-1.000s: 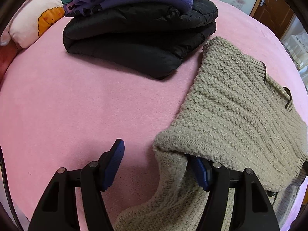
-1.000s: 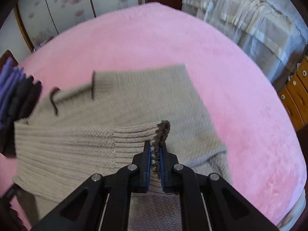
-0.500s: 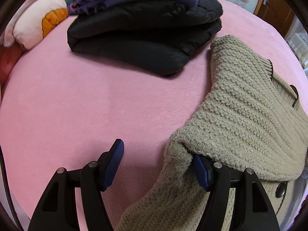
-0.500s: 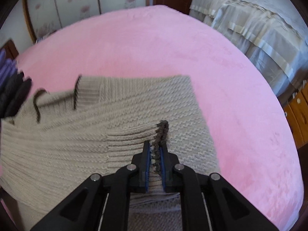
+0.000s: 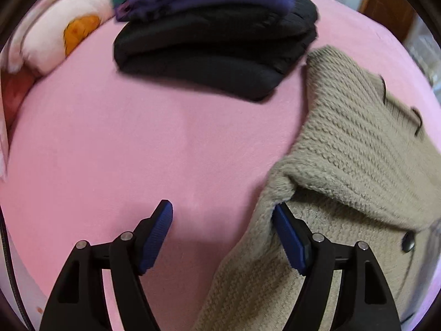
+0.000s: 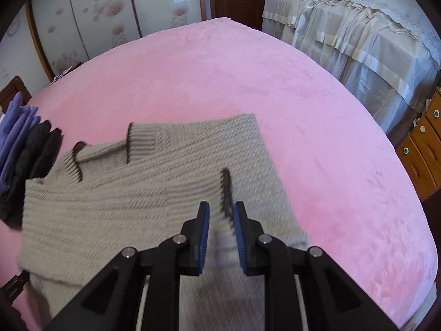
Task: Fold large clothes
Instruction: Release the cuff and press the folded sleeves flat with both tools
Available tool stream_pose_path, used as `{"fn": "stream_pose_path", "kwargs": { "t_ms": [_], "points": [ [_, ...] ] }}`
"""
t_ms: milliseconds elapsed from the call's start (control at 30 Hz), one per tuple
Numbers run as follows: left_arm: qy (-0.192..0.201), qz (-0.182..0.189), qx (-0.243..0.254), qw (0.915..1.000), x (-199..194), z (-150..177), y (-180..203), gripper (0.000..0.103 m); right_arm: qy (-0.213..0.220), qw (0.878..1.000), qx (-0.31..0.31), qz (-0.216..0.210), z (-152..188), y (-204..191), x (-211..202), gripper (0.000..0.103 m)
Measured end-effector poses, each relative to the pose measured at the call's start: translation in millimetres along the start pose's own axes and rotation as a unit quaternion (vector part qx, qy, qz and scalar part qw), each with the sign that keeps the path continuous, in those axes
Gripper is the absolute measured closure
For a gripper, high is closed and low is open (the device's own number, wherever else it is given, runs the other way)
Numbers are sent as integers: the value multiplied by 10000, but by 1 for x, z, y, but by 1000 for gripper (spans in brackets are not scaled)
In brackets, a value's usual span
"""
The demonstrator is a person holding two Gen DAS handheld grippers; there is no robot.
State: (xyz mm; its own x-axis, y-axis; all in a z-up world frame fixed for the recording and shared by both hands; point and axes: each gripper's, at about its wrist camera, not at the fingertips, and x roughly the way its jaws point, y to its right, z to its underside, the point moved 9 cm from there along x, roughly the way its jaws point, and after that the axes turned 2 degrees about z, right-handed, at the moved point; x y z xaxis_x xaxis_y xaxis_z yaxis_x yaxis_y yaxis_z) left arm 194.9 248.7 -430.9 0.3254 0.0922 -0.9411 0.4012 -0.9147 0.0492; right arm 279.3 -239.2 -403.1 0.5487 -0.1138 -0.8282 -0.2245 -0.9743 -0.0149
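One beige knit cardigan (image 6: 154, 193), its hem cut off below, drapes the wide-open left gripper (image 5: 223, 231); right gripper (image 6: 221, 229) slightly parted, empty.

The left tool (image 5: 222, 223) hangs over the pink plush bed (image 5: 137, 143) with its jaws spread wide. Its right blue pad (image 5: 289, 237) is tucked under a fold of the beige chunky-knit cardigan (image 5: 352, 160), whose dark button (image 5: 408, 242) shows nearby. Toward the bed's far edge sits a stack of folded black, purple and teal clothes (image 5: 217, 35), touching the cardigan's corner. A white pillow with an orange print (image 5: 58, 35) lies at the far left corner.
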Motion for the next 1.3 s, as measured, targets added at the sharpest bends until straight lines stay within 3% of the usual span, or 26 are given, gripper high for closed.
{"fn": "stream_pose_path", "kwargs": {
  "t_ms": [133, 233, 333, 433, 500, 633, 733, 833, 900, 967, 1100, 1300],
  "points": [
    [497, -4, -193, 9986, -31, -7, -1, 29, 43, 10000, -18, -69, 7, -1, -13, 85],
    [1012, 308, -128, 9943, -60, -18, 22, 29, 52, 9995, -12, -325, 11, -12, -18, 85],
    [1038, 720, 57, 9920, -62, -22, 55, 29, -3, 9981, -196, -588, 16, -38, -16, 85],
    [876, 909, 236, 9917, -46, -17, 90, 29, -48, 9953, -483, -834, 21, -70, -11, 85],
    [863, 825, 348, 9922, -32, -15, 104, 29, -60, 9917, -767, -1035, 26, -97, -5, 85],
    [946, 338, 556, 9934, -5, -20, 105, 29, -109, 9864, -1350, -935, 39, -125, 18, 85],
    [817, -174, 581, 9948, 18, -27, 83, 29, -40, 9872, -1578, -228, 40, -104, 42, 85],
    [543, 113, 304, 9980, 38, -28, 64, 20, 59, 9893, -1412, 355, 31, -58, 54, 88],
    [551, 186, 388, 9976, 42, -28, 61, 17, 9, 9915, -1264, 295, 28, -37, 58, 89],
    [618, 15, 645, 9960, 41, -29, 64, 17, 2, 9912, -1264, 385, 26, -24, 56, 89],
    [700, -201, 739, 9946, 21, -35, 71, 25, -97, 9937, -1092, 233, 25, -18, 41, 88],
    [1159, 114, 390, 9924, -24, -57, 77, 25, 1, 9960, -888, -104, 26, -25, 19, 88]
  ]
}}
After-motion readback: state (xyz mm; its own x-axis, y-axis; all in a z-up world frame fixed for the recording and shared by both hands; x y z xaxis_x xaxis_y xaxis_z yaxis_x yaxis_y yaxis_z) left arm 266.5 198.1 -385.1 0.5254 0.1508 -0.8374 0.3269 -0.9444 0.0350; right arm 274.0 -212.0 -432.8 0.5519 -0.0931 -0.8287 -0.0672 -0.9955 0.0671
